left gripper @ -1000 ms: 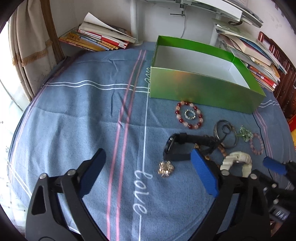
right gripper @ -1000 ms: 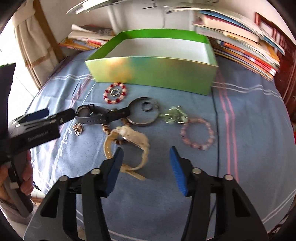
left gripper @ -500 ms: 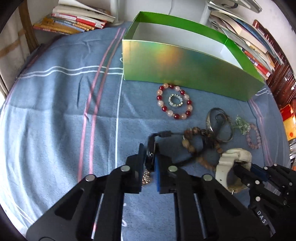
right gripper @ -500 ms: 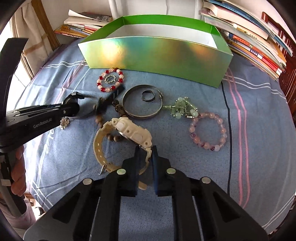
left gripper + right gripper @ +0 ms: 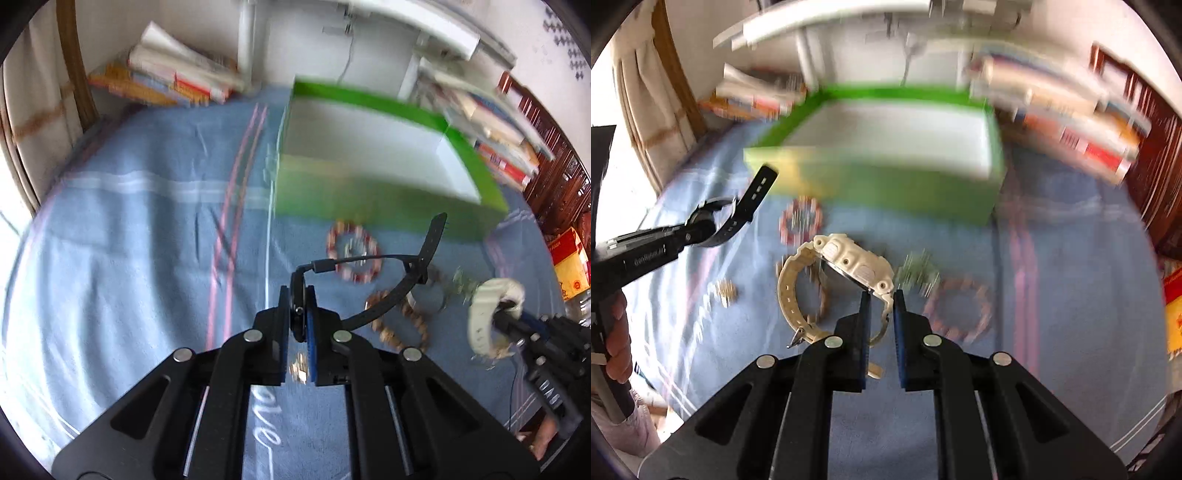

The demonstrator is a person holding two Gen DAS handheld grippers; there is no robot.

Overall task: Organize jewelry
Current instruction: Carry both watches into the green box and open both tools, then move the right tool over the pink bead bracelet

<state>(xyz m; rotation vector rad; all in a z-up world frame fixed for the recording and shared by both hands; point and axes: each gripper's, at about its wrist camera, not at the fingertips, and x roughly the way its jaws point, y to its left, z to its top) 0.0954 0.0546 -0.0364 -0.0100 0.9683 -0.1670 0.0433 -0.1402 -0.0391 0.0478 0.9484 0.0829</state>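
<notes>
Watches are both clamped and hanging clear of the cloth: I'm pinching the black watch [image 5: 300, 310] by its case in the left gripper [image 5: 297, 332], centre of the left view, and the cream watch [image 5: 849, 269] by its strap next to the case in the right gripper [image 5: 881, 325], centre of the right view. Both sets of tongs are pressed tight on their watch, nothing slack.

I'm reading this step as the carry to the green box [image 5: 391, 206], sitting open in the upper middle of both views and looking empty.

How I'm planning to run it well:
- I'm keeping the black strap tail, sticking up toward the box wall in the left view, above the rim so it isn't snagging on entry.
- I'm going slower; both frames are smeared, and the cream watch is hanging off a thin strap bite, so a swing could twist it out.
- I'm spacing the two grippers apart over the box so they aren't colliding, and releasing low inside, not dropping from height.

Wooden bead bracelet [image 5: 399, 325], red-and-white bracelet [image 5: 354, 251], pink bracelet [image 5: 960, 310] and small gold charm [image 5: 726, 291] are lying on the blue cloth [image 5: 147, 258] below the box, waiting for later trips.
</notes>
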